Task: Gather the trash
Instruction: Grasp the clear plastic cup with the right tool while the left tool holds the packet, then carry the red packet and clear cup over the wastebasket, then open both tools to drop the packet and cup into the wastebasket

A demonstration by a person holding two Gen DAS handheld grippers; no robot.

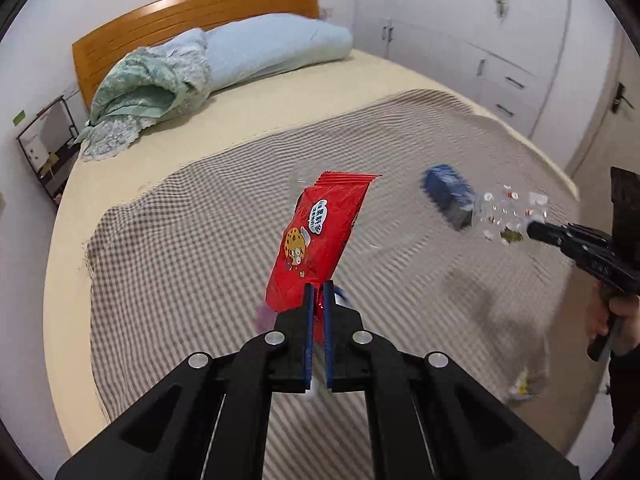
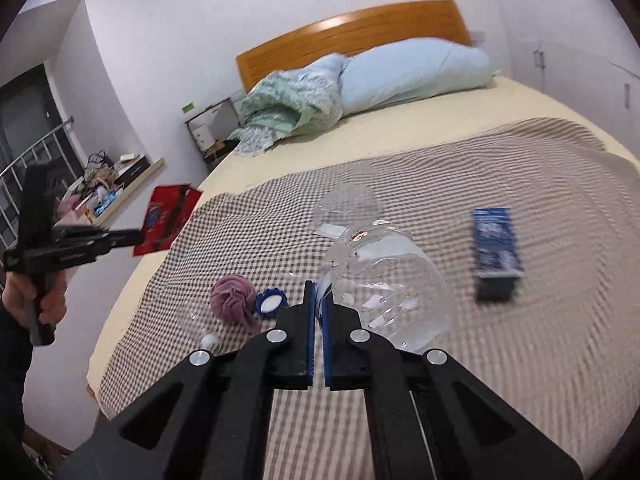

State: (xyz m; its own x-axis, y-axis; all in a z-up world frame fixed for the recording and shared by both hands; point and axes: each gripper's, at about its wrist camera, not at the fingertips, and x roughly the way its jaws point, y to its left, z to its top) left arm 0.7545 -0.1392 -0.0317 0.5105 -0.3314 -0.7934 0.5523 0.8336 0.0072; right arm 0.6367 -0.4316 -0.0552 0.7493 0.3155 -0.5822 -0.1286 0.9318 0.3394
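The left gripper (image 1: 318, 292) pinched a red wrapper (image 1: 320, 240) above the checked blanket (image 1: 180, 240); the right gripper (image 1: 534, 230) held a clear bottle (image 1: 508, 216).

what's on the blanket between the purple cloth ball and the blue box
In the right wrist view, a blue bottle cap sits beside the purple cloth ball; otherwise bare checked blanket up to the blue box.

Even indoor light, motion blur, fisheye
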